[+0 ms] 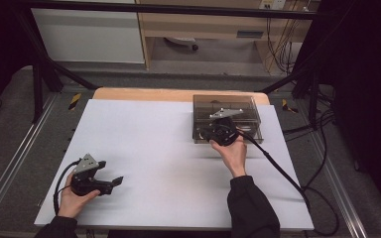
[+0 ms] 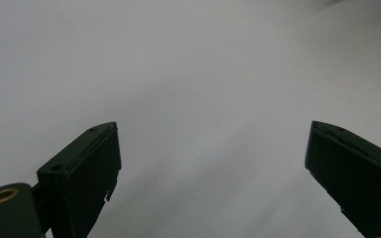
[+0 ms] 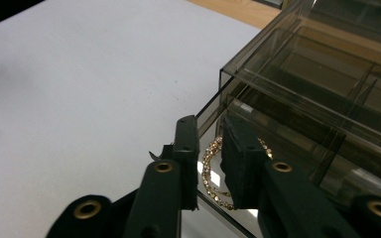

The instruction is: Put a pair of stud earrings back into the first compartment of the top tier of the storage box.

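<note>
A smoky clear plastic box [image 1: 226, 106] with compartments stands at the back right of the white sheet [image 1: 158, 148]. In the right gripper view the box [image 3: 302, 64] has a low drawer pulled out, and a gold beaded bracelet [image 3: 209, 171] lies in it. My right gripper [image 3: 209, 129] straddles the drawer's front wall, one jaw outside and one inside, with only a narrow gap between them. From above, the right gripper [image 1: 222, 130] sits at the box's front edge. My left gripper [image 1: 110, 172] rests near the front left corner, jaws wide apart [image 2: 213, 134] over bare sheet.
The white sheet covers a wooden table [image 1: 178, 94] whose far edge shows behind the box. A black cable [image 1: 278, 168] trails from the right gripper off the table's right side. Metal frame rails [image 1: 10, 163] run along both sides.
</note>
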The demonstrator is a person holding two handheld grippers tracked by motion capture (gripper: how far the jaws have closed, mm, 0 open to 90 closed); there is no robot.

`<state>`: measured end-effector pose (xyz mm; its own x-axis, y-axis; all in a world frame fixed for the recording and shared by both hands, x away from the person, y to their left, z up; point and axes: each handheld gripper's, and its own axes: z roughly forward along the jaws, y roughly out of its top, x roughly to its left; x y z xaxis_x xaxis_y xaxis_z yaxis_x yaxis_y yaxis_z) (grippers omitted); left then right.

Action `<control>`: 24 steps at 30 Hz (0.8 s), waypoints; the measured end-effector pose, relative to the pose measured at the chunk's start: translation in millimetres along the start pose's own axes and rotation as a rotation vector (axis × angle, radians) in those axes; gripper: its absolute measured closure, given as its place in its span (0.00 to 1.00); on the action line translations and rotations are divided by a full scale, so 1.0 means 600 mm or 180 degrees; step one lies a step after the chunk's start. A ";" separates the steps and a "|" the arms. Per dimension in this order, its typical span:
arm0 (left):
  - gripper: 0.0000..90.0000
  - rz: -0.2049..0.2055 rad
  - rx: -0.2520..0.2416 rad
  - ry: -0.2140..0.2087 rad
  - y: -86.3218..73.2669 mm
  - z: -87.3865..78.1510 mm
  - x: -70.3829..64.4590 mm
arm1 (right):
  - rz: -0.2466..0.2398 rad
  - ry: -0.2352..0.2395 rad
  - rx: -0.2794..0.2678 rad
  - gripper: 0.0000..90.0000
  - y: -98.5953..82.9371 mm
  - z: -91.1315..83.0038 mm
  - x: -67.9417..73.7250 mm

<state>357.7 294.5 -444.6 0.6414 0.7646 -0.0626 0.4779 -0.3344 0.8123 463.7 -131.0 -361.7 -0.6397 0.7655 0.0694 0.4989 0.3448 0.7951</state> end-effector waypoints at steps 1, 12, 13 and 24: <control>0.08 0.0001 0.0000 0.0000 0.000 0.000 0.000 | -0.0008 0.0002 -0.0015 0.81 0.001 -0.003 0.000; 0.08 -0.0001 0.0001 0.0002 0.000 0.000 -0.001 | -0.0035 -0.0026 -0.0264 0.36 0.000 -0.054 -0.001; 0.08 0.0001 0.0003 0.0003 0.000 0.001 -0.001 | -0.0045 -0.0060 -0.0277 0.33 -0.001 -0.057 -0.001; 0.08 0.0012 0.0013 0.0005 0.000 0.001 -0.001 | -0.0008 -0.0120 -0.0312 0.09 -0.029 -0.099 -0.012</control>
<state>357.5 293.7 -444.8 0.6423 0.7642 -0.0585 0.4778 -0.3396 0.8102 424.7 -174.6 -339.9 -0.6176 0.7852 0.0462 0.4366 0.2934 0.8505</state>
